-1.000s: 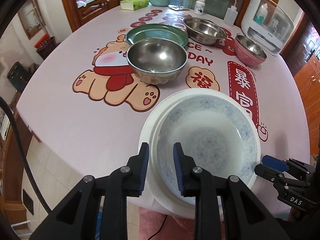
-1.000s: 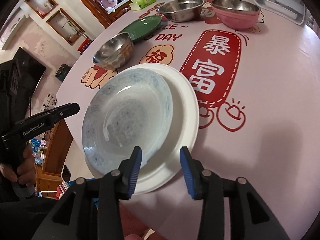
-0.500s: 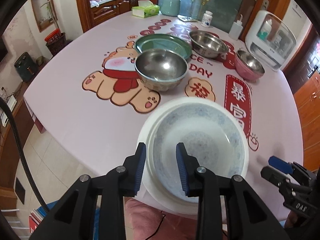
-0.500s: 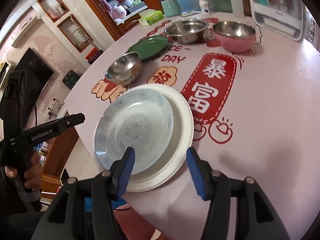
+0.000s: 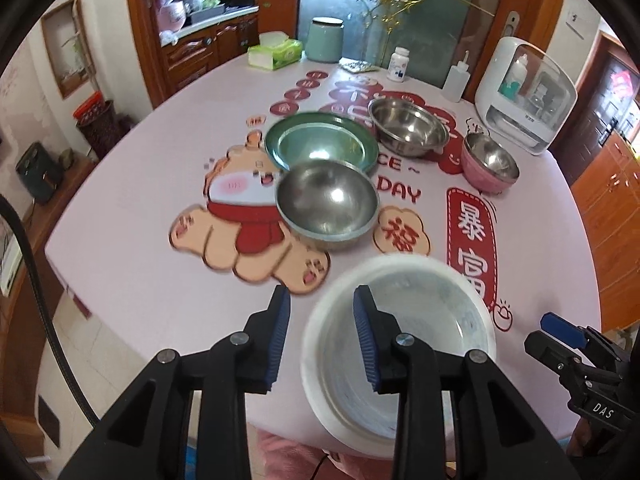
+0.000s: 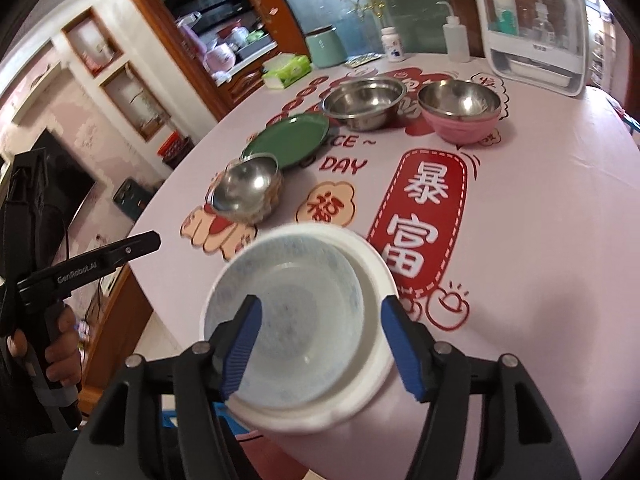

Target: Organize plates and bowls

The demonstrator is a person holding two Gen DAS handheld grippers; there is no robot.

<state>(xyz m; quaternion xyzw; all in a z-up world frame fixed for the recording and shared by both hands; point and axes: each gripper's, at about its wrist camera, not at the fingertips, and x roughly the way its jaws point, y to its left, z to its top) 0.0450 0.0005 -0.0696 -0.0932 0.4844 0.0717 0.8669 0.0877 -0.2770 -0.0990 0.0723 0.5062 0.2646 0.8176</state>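
Observation:
A blue-patterned shallow plate (image 5: 432,320) (image 6: 304,280) lies nested in a wider white plate (image 5: 316,360) (image 6: 376,280) at the table's near edge. My left gripper (image 5: 321,294) hovers open above the white plate's left rim, touching nothing. My right gripper (image 6: 320,306) hangs over the stack with its jaws opening, and nothing sits between the pads. Farther back stand a small steel bowl (image 5: 326,204) (image 6: 246,188), a green plate (image 5: 320,144) (image 6: 286,142), a wide steel bowl (image 5: 408,126) (image 6: 364,102) and a pink bowl (image 5: 490,164) (image 6: 460,116) with a steel lining.
Along the far rim of the round pink-clothed table (image 5: 132,208) are a tissue box (image 5: 274,52), a mint canister (image 5: 325,39), a pill bottle (image 5: 399,65), a squeeze bottle (image 5: 456,82) and a white appliance (image 5: 524,96). A hand (image 6: 60,356) holds the left gripper's handle.
Both grippers have risen away from the stacked plates, which look smaller and lower now. The right jaws have spread much wider; the left jaws have spread a little.

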